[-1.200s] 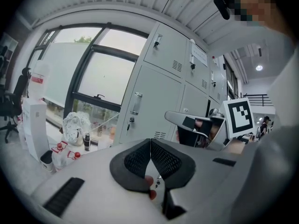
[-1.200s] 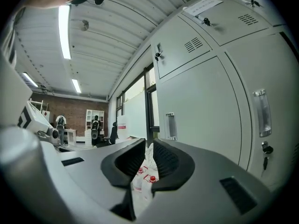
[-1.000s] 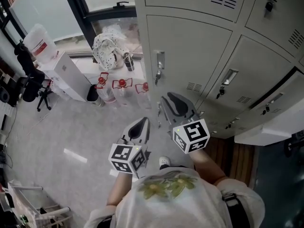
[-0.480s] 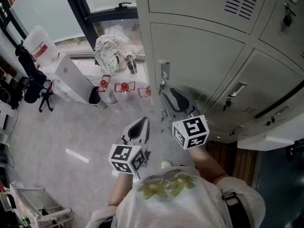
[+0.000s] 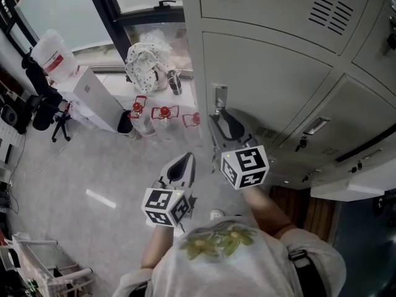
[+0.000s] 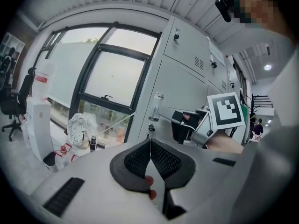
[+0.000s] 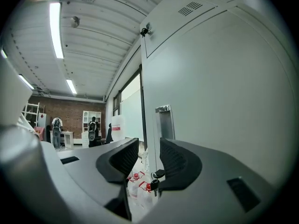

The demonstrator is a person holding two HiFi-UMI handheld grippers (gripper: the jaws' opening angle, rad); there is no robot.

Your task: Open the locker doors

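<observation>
The grey locker door [image 5: 272, 73] has a metal handle recess [image 5: 220, 96] near its left edge. A key [image 7: 157, 174] hangs in the lock just below the recess [image 7: 164, 122]. My right gripper [image 5: 213, 117] points level at the door just under the handle. Its jaws have just been opening and now stand open [image 7: 149, 146] with nothing between the pads. My left gripper [image 5: 187, 158] hangs lower and to the left, away from the door, its pads shut together on nothing [image 6: 150, 146]. In the left gripper view the right gripper [image 6: 163, 112] reaches toward the handle [image 6: 158, 101].
Several red-capped water bottles [image 5: 161, 119] stand on the floor by the locker's left side. Behind them are a white spotted bag [image 5: 143, 64] and a white box [image 5: 93, 98] under the window. More locker doors [image 5: 346, 122] run to the right. A wire cart [image 5: 43, 265] stands at lower left.
My right gripper has come closer to the door's handle, which now lies just beyond its tips. The left gripper has followed forward a little and stays shut.
</observation>
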